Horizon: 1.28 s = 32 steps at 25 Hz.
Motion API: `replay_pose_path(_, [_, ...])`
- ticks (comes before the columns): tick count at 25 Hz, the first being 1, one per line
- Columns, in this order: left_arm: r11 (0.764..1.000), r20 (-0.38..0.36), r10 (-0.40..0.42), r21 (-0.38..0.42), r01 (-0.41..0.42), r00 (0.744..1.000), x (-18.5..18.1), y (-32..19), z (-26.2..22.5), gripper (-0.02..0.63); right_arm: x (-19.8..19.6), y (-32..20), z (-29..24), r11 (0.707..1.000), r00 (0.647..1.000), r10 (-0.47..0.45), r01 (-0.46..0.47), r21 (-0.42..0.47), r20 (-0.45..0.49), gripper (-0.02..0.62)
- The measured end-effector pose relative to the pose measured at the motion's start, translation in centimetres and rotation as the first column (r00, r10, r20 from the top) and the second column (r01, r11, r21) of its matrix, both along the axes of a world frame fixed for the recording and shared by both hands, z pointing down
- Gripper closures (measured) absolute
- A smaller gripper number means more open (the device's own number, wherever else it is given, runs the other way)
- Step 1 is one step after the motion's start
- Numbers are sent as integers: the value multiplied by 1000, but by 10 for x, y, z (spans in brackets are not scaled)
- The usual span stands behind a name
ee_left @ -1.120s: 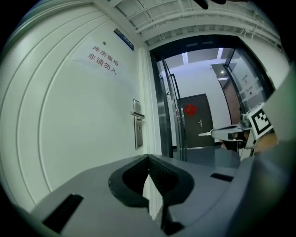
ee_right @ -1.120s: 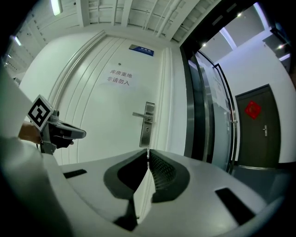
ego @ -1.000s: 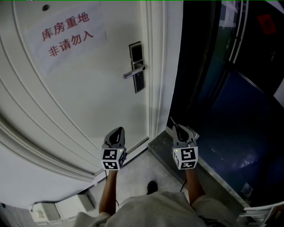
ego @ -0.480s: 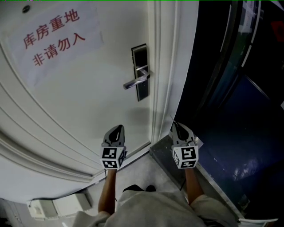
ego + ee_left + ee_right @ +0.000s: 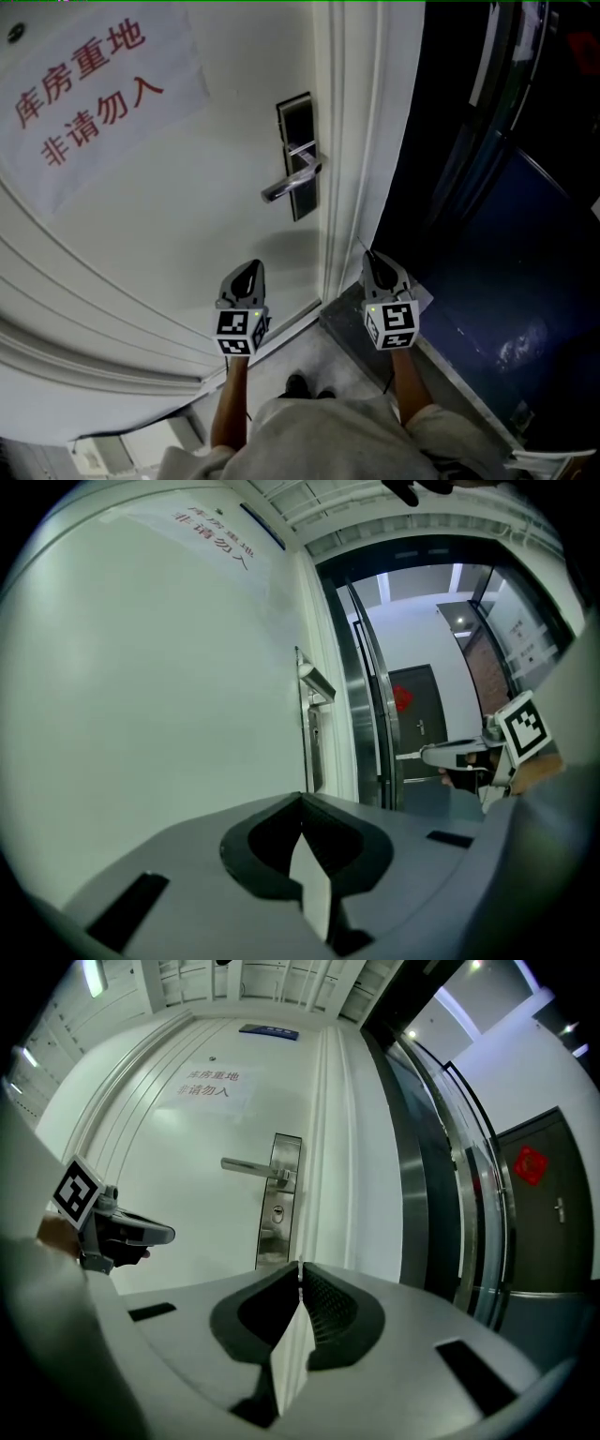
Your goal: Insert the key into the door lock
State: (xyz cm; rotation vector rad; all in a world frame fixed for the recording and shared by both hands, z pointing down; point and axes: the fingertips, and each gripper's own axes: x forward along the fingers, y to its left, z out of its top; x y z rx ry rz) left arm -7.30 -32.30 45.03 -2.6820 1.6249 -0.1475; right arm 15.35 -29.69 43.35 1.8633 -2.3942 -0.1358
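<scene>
Facing a closed white door point(image 5: 187, 216) set in a white ribbed frame point(image 5: 361, 141). Taped high on it, a paper sign point(image 5: 94, 84) with red characters: 库房重地 / 非请勿入. Close to the frame edge, a tall lock plate point(image 5: 296, 155) with a silver lever handle point(image 5: 292, 183) jutting toward the sign side; in the right gripper view, a round keyhole point(image 5: 277, 1213) just below that lever. Right of the frame, dark glass panels point(image 5: 487, 187) with metal rails, and past them a dark door bearing a red ornament point(image 5: 531, 1164). Above the white door, a small blue plate point(image 5: 269, 1031), too small to read. Right gripper point(image 5: 373, 255) clamped on the key point(image 5: 409, 755), thin blade sticking out ahead, well short of the lock. Left gripper point(image 5: 247, 269) beside it, jaws pressed together on nothing. A dark shoe point(image 5: 298, 382) on the grey floor below.
</scene>
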Motion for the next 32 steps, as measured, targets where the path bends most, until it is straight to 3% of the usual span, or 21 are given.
replay_pose_path(12, [994, -25, 111, 1, -111, 994, -11, -35, 1, 589, -35, -27, -2, 998, 998, 62, -62, -6, -30, 566])
replay_pose_path(19, [987, -21, 158, -2, -158, 987, -3, -43, 5, 589, -34, -32, 6, 997, 996, 79, -80, -14, -48, 566])
replay_pose_path(32, [998, -30, 49, 32, -48, 998, 24, -61, -16, 589, 4, -67, -34, 999, 996, -13, 17, 51, -90, 566])
